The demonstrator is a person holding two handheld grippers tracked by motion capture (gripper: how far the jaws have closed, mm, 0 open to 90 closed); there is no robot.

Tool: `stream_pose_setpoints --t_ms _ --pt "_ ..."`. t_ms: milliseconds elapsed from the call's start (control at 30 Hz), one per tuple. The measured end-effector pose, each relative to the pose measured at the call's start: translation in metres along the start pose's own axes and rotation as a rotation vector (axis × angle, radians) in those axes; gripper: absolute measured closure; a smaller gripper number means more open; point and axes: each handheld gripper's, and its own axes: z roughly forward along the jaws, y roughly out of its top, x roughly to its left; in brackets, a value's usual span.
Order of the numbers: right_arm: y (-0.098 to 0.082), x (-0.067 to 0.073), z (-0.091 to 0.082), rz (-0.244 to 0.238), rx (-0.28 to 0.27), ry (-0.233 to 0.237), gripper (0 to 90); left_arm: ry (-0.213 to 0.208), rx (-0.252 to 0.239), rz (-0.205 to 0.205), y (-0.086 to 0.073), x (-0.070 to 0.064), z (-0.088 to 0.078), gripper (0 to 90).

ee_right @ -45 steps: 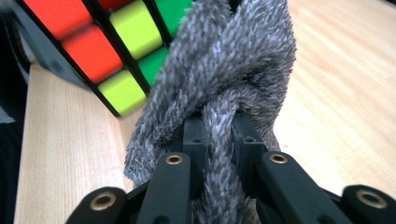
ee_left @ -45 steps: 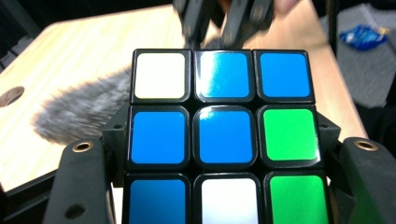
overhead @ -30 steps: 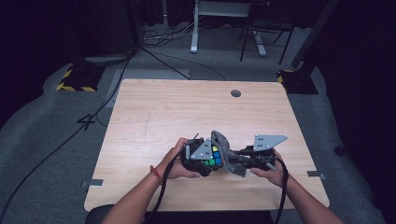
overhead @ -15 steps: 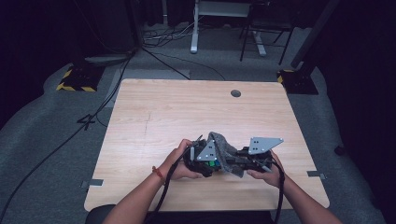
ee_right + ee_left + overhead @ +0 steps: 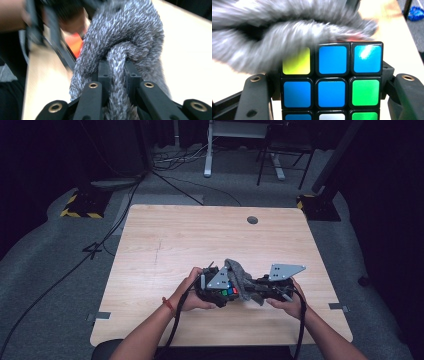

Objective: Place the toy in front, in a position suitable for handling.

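A puzzle cube [image 5: 332,82] with blue, green, yellow and white stickers sits clamped between the two black jaws of my left gripper [image 5: 225,292], low on the table near its front edge. My right gripper [image 5: 252,290] is shut on a bunched grey fuzzy cloth [image 5: 125,50], a fold of it pinched between the jaws. The cloth [image 5: 239,279] lies against the top of the cube [image 5: 227,292], between the two hands. In the left gripper view the cloth [image 5: 274,37] is blurred and covers the cube's upper edge. An orange face [image 5: 76,45] of the cube shows behind the cloth.
The wooden table [image 5: 200,240] has a round cable hole [image 5: 252,220] at the back right. Beyond the far edge stand desk legs [image 5: 207,150] and floor cables [image 5: 170,165]. Both forearms come in from the table's front edge.
The cloth and the right gripper have shifted slightly over the cube; both hands stay in the same spot near the front edge.
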Motion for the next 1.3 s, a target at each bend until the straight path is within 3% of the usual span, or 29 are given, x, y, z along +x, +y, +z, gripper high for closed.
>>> stream_pose_setpoints --t_ms 100,167,267,367,433,500,600,733,867,967,1100,1200,1267,1300 --pt "-0.008 -0.009 0.002 0.041 0.033 0.025 79.3 -0.003 -0.036 -0.01 0.0 0.002 -0.005 33.3" --pt "-0.011 -0.011 0.006 0.04 0.054 0.024 79.3 -0.009 -0.052 -0.012 0.001 0.001 -0.008 33.4" --pt "-0.013 -0.012 0.01 0.058 0.06 0.061 79.3 -0.014 -0.061 -0.005 0.0 0.001 -0.008 33.3" --pt "-0.014 -0.013 0.012 0.094 0.007 0.14 79.3 -0.037 -0.076 -0.024 -0.001 0.001 -0.005 33.2" --pt "-0.015 -0.011 0.013 0.093 -0.012 0.162 79.3 -0.05 -0.091 -0.024 -0.002 0.002 -0.006 33.1" --pt "-0.017 -0.015 0.011 0.133 -0.066 0.212 79.4 -0.068 -0.107 -0.041 -0.003 0.004 -0.009 32.9" --pt "-0.015 -0.015 0.007 0.135 -0.115 0.234 79.4 -0.068 -0.092 -0.03 -0.004 0.004 -0.009 32.8" --pt "-0.011 -0.011 0.002 0.118 -0.142 0.237 79.4 -0.066 -0.047 -0.002 -0.003 0.002 -0.006 32.9" --pt "-0.004 -0.006 -0.003 0.088 -0.174 0.243 79.4 -0.053 0.036 0.033 -0.002 -0.002 0.003 32.9" --pt "0.001 0.002 0.0 0.023 -0.121 0.193 79.4 -0.037 0.043 0.042 -0.002 -0.004 0.006 33.2" --pt "0.0 -0.003 -0.004 0.049 -0.117 0.11 79.4 -0.04 -0.023 0.006 -0.003 0.001 -0.002 33.2" --pt "-0.004 -0.008 -0.001 0.064 -0.071 0.085 79.4 -0.034 -0.074 0.007 0.001 -0.001 -0.008 33.2" --pt "-0.006 -0.008 0.003 0.057 -0.037 0.073 79.4 -0.052 -0.09 0.005 0.002 -0.001 -0.009 33.2" --pt "-0.007 -0.008 0.005 0.064 -0.037 0.09 79.4 -0.041 -0.079 0.014 0.003 -0.002 -0.009 33.2"
